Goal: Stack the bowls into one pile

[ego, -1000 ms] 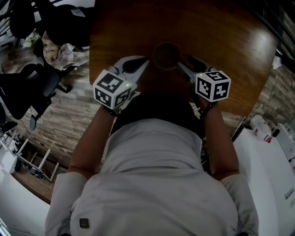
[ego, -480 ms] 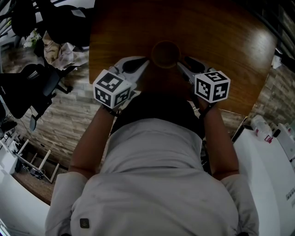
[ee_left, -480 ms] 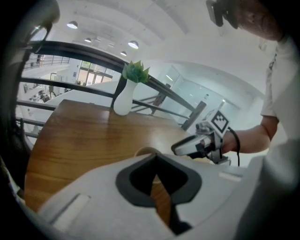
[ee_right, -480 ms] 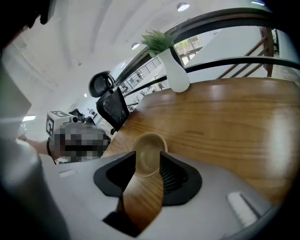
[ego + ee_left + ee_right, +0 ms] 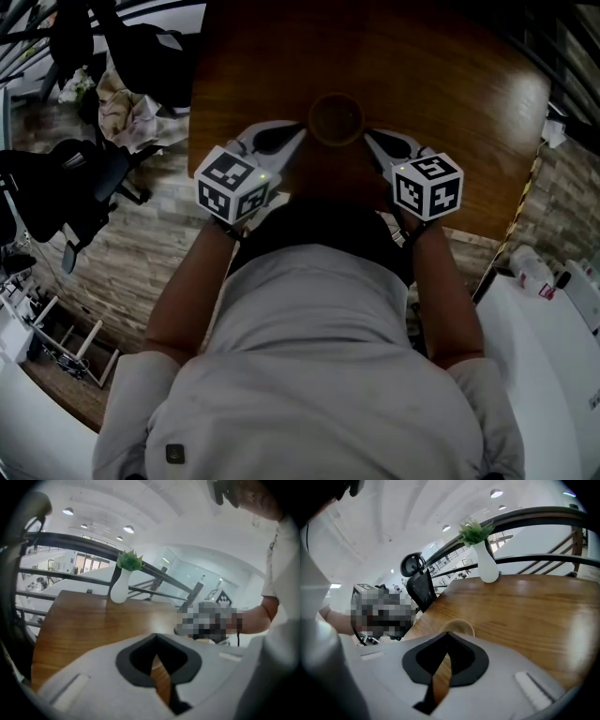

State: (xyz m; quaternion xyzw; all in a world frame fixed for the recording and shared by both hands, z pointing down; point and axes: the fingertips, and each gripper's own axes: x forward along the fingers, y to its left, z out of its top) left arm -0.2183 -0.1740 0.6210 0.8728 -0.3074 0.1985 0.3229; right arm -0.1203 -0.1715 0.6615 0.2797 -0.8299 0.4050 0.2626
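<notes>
The round brown wooden bowl [image 5: 337, 118] stands upright on the wooden table [image 5: 450, 84], near its front edge, with its mouth facing up. Being round, it has no long axis. The left gripper [image 5: 302, 129] and the right gripper [image 5: 367, 133] flank it, with their tips just beside its near rim. Both pairs of jaws are closed and hold nothing. One second ago the right jaws stood apart; the bowl has not moved.

One stack of bowls [image 5: 336, 117], bowls within not countable from above. One wooden tabletop [image 5: 450, 84]. Two in hand: left gripper [image 5: 298, 131], right gripper [image 5: 370, 138], one marker cube apiece. One white vase [image 5: 487, 566], one green plant [image 5: 476, 530].
</notes>
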